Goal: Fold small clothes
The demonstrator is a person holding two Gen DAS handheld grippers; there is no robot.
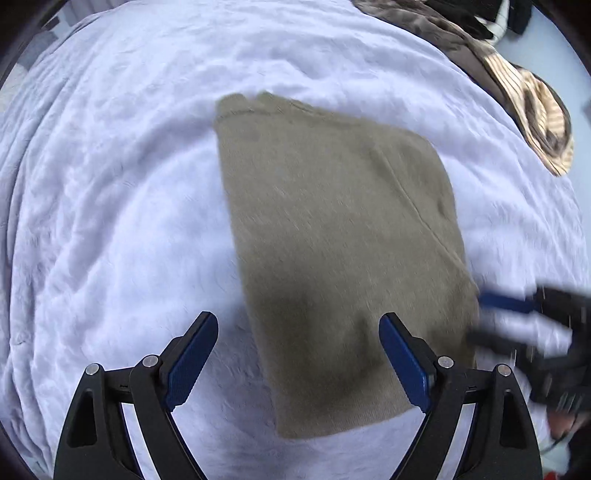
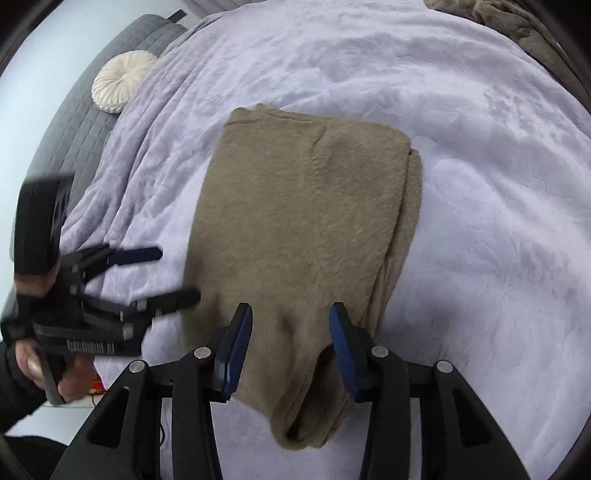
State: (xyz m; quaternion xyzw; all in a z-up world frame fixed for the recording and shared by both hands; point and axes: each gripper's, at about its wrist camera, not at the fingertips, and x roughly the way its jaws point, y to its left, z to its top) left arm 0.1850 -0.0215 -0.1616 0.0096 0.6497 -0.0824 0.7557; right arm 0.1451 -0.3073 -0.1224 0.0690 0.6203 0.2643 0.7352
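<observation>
A tan fuzzy garment (image 1: 332, 240) (image 2: 303, 221) lies folded into a long rectangle on a pale lilac blanket (image 1: 110, 221) (image 2: 480, 221). In the left wrist view my left gripper (image 1: 298, 315) hangs open and wide above the garment's near left edge, with nothing between its blue pads. My right gripper (image 2: 291, 306) stands open, about half as wide, over the garment's near end without pressing on it. Each gripper shows blurred in the other's view: the right gripper (image 1: 480, 317) by the garment's right edge, the left gripper (image 2: 177, 273) by its left edge.
A heap of brown and striped clothes (image 1: 535, 110) (image 2: 517, 29) lies at the far right of the bed. A round cream cushion (image 2: 123, 81) rests on a grey quilted surface (image 2: 74, 129) at the far left. A person's hand (image 2: 33, 284) holds the left gripper.
</observation>
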